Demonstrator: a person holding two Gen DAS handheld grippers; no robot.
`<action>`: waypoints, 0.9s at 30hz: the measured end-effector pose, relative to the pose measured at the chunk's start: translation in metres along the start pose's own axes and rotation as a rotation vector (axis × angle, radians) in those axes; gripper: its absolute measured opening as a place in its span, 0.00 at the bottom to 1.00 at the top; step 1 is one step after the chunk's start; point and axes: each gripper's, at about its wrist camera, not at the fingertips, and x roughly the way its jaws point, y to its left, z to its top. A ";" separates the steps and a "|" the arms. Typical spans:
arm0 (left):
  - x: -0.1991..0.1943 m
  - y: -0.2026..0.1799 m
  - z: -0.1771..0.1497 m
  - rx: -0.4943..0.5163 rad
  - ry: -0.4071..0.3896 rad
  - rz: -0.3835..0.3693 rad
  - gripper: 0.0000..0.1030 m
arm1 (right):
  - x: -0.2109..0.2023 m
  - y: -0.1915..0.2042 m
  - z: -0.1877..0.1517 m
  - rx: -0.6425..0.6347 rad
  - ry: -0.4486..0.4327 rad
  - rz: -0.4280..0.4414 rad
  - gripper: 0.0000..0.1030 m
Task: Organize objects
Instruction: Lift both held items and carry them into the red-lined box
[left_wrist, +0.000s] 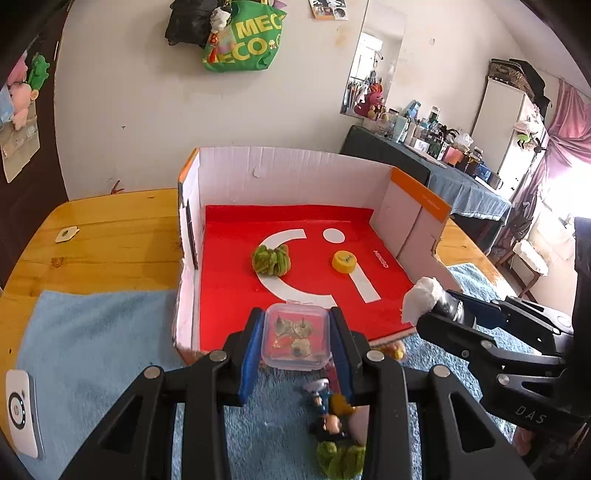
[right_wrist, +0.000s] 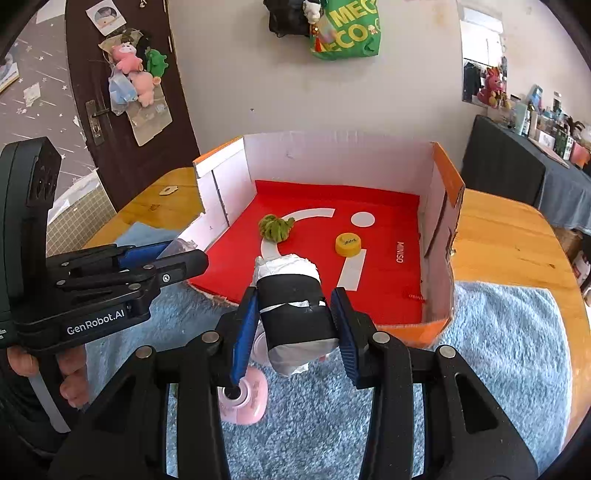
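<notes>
Grippers both loaded: left gripper (left_wrist: 297, 334) pinching clear lidded container (left_wrist: 295, 338), right gripper (right_wrist: 295, 317) pinching black-taped roll (right_wrist: 293, 306), both bottom centre, aimed at red-floored box (right_wrist: 439, 184), likely for drop-off.

We have two fisheye wrist views, each looking forward and down along its own fingers, close over the blue mat (left_wrist: 92, 332). Both face the open cardboard box (left_wrist: 295, 162) at frame centre and the wall behind. Shared: box, green bag (right_wrist: 347, 33) at top, wooden table (right_wrist: 509, 229). Each view catches the other gripper at its edge.
</notes>
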 end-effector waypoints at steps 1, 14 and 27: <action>0.003 -0.001 0.003 0.001 0.002 0.002 0.35 | 0.001 -0.001 0.001 0.000 0.005 -0.002 0.37; 0.033 0.005 0.030 0.018 0.051 0.022 0.35 | 0.029 -0.015 0.027 -0.006 0.089 -0.025 0.37; 0.071 0.011 0.036 0.014 0.144 0.034 0.35 | 0.065 -0.027 0.033 -0.007 0.192 -0.042 0.37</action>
